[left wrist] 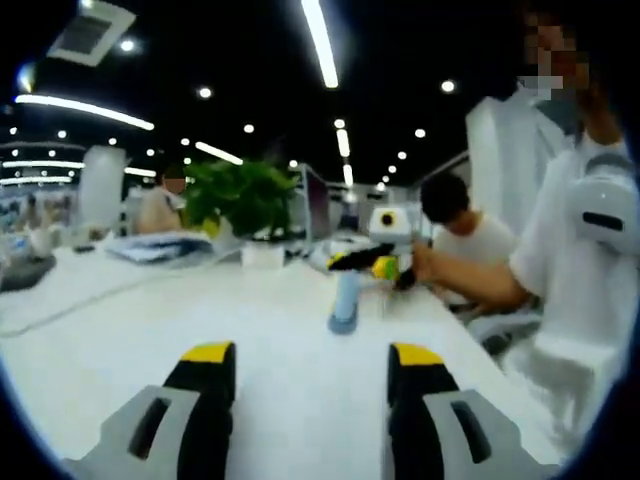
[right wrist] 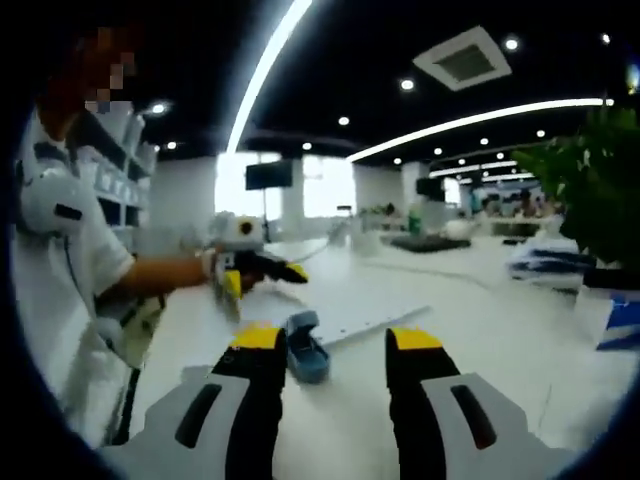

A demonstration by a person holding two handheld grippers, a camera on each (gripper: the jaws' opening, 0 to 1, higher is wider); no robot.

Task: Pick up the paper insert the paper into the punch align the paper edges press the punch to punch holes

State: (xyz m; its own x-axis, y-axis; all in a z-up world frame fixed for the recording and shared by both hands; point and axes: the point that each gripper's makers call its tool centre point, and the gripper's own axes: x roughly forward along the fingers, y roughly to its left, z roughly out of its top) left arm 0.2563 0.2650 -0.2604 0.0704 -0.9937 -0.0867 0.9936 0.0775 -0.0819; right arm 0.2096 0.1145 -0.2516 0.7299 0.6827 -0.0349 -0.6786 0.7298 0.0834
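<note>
A small blue hole punch (left wrist: 344, 305) stands on the white table (left wrist: 270, 400), well ahead of my left gripper (left wrist: 312, 355), whose jaws are wide open with nothing between them. In the right gripper view the punch (right wrist: 306, 350) lies just beyond my open right gripper (right wrist: 336, 340), close to its left jaw and partly hidden by it, not gripped. A white paper sheet (right wrist: 372, 315) lies flat on the table behind the punch. My right gripper (left wrist: 368, 264) shows behind the punch, held by a hand. The left gripper (right wrist: 262, 275) shows farther back.
A person in white (left wrist: 575, 250) stands at the table's right side. A potted plant (left wrist: 245, 195) and stacked papers (left wrist: 160, 247) sit at the far end, with another seated person (left wrist: 455, 225). A blue and white box (right wrist: 618, 322) stands near the plant (right wrist: 590, 180).
</note>
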